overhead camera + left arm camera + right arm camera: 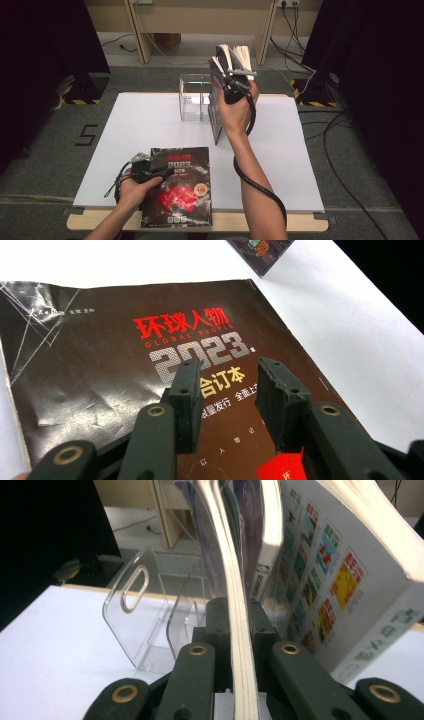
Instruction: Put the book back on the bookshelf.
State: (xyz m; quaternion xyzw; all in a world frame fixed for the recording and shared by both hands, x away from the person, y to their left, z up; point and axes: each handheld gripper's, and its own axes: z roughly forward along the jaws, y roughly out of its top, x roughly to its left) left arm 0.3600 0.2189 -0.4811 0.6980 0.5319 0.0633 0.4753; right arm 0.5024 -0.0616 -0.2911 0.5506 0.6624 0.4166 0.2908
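In the upper middle of the high view, the right gripper [235,86] clamps a book [218,107] upright just right of the clear rack [194,97]; slotting it in looks like the step in hand. Next, it needs lining up with a divider gap. Lower left, the left gripper [159,170] hovers half-open, empty, over the magazine [180,192] on the worktop [140,125].

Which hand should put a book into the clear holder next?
Right. The right gripper is already clamped on an upright book beside the clear holder. The left gripper hovers open over the flat dark magazine, farther away.
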